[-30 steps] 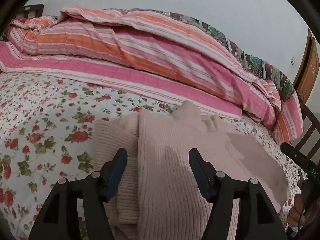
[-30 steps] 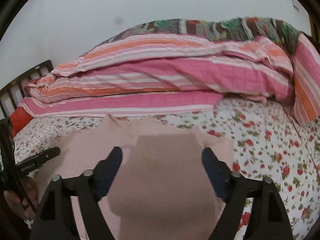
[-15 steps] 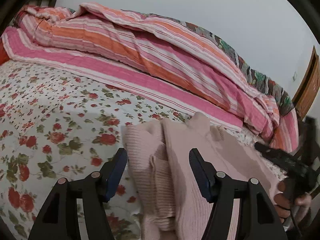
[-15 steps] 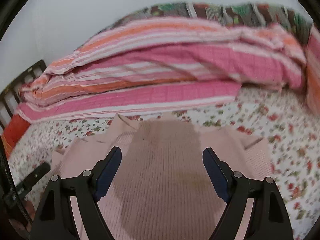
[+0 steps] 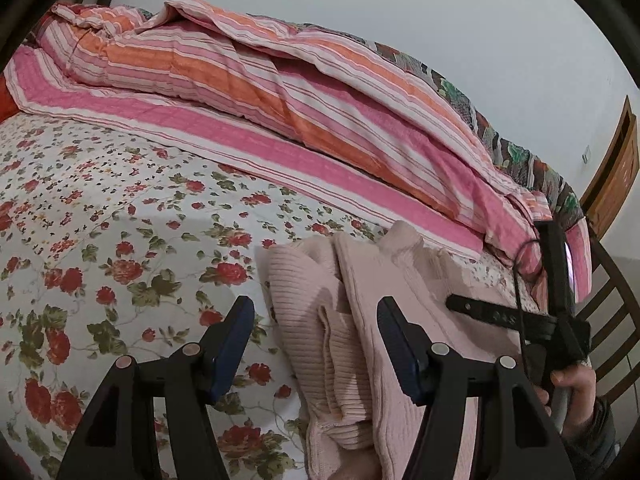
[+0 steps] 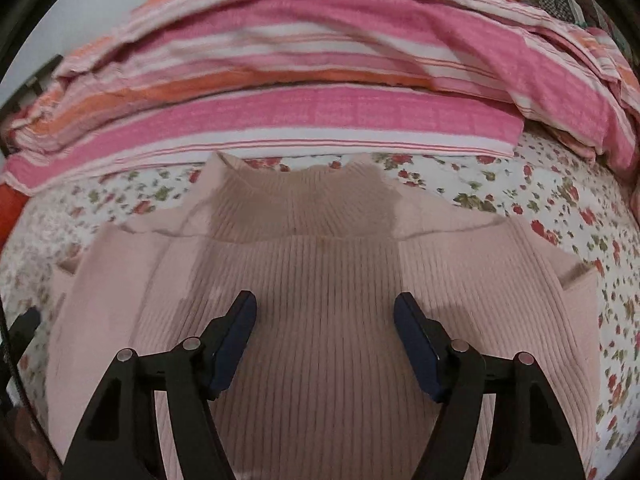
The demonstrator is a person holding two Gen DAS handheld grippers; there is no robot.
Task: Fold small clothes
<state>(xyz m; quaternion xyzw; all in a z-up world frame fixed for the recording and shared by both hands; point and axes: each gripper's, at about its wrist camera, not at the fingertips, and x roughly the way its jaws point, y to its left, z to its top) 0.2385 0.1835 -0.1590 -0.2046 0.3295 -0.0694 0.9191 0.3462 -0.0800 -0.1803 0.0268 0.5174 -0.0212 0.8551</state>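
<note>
Your pink ribbed sweater has both sleeves folded in; both claws gape empty, the right claw just narrowing; cross-fold remains toward 12 o'clock.

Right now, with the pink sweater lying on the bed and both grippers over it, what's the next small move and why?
Probably lower the right gripper onto the pink sweater and pinch the ribbed body. Its jaws have just been closing, yet nothing sits between them. One sleeve already looks folded in at the left gripper, which is open over that fold on the floral bedsheet.
</note>
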